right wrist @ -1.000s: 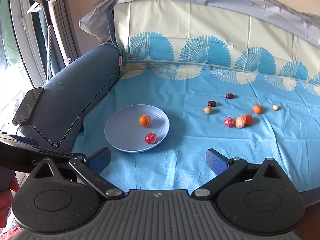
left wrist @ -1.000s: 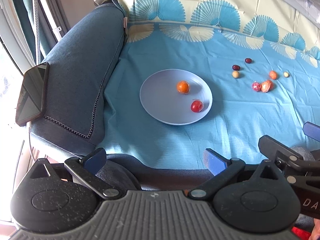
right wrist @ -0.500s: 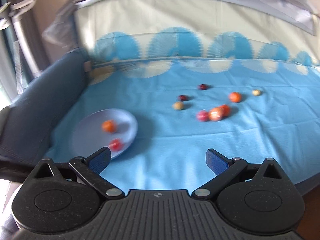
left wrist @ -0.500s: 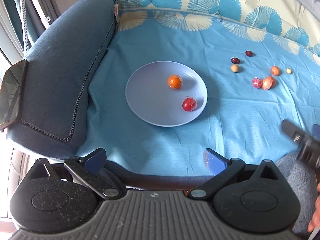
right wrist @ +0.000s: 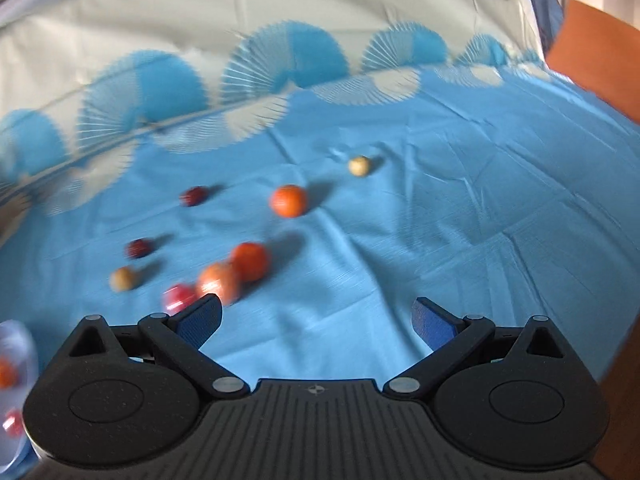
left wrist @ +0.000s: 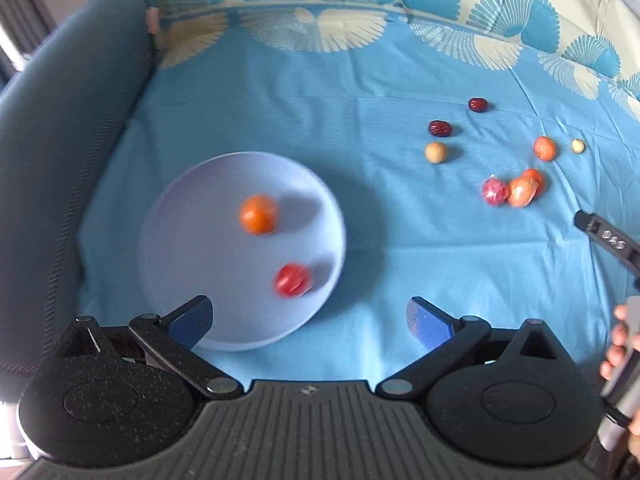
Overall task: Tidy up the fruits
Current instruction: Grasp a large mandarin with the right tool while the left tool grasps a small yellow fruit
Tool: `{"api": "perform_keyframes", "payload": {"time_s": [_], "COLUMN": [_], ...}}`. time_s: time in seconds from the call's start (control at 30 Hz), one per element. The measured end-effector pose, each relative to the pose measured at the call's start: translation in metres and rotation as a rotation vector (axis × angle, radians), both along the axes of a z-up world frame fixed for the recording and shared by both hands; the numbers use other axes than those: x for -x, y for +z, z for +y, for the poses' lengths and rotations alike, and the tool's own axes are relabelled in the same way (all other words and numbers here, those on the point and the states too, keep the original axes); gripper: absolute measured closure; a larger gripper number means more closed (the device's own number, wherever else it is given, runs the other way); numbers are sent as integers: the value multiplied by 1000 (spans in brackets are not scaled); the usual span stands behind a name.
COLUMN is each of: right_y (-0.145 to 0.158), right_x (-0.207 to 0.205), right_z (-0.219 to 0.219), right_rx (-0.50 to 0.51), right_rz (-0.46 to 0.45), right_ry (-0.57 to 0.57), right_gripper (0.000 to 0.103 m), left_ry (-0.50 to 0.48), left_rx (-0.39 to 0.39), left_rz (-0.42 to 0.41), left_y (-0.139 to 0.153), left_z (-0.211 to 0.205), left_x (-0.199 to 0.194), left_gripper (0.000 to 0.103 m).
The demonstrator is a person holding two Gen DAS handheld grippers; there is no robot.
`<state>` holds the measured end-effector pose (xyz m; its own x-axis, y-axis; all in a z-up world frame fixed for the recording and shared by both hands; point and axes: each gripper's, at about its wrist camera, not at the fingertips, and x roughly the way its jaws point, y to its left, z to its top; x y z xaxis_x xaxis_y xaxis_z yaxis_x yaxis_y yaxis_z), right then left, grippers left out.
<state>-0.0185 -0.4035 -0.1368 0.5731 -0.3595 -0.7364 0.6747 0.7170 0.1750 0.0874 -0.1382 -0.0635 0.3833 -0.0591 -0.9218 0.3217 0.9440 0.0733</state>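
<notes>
A pale lavender plate (left wrist: 180, 240) is seen on a blue cloth (left wrist: 360, 264) with a fan pattern along its far edge, spread over a sofa seat beside a dark grey armrest (left wrist: 60, 152) at the left. Two fruits are held in the plate: an orange round fruit (left wrist: 258, 214) toward its far side and a red glossy fruit (left wrist: 292, 279) nearer its right rim, well apart from each other. The rest of the fruit is scattered on the cloth to the right of the plate: two dark red wrinkled fruits (left wrist: 440, 128) (left wrist: 478, 105), a tan round one (left wrist: 435, 153), a lone orange one (left wrist: 545, 148), a small pale one (left wrist: 577, 145), and a tight cluster in which a pink-red wrapped piece (left wrist: 494, 192), a shiny orange wrapped piece (left wrist: 520, 192) and an orange fruit (left wrist: 535, 178) are touching. The left tool (left wrist: 309, 316) is held wide apart and empty above the near rim of the plate. The right tool (right wrist: 316, 318) is likewise spread wide and empty, with its left finger near the cluster (right wrist: 218, 278) in the blurred right wrist view. On its black body at the right edge of the left view, white letters that look like "DAS" (left wrist: 612, 236) can be read.
</notes>
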Motion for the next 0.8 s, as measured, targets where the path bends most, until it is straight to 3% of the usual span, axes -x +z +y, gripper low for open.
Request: {"api": "perform_keyframes", "payload": {"time_s": [0.1,0.23,0.37,0.5,0.8], "right_y": [-30,-57,-66,-71,-77], "right_x": [-24,-54,-76,-90,-91], "right_z": [-32,-43,-24,-20,-23], "right_rx": [-8,-23,81,144,166], "right_rz": [34,68,76,13,-55], "right_ry": [-14,136,249,294,303], "right_gripper": [3,3,3,2,4], "left_ry": [4,-38,-83,-95,-153], "left_rx": [13,-16,-9,4,7], "left_rz": [2,-14,8,15,47], "left_y": [-12,-32,-55,-73,-116], "left_z": [-24,-61,-93,-118,-156], "left_x": [-23,-52,-84,-112,-147], "left_gripper": [0,0,0,0,2]}}
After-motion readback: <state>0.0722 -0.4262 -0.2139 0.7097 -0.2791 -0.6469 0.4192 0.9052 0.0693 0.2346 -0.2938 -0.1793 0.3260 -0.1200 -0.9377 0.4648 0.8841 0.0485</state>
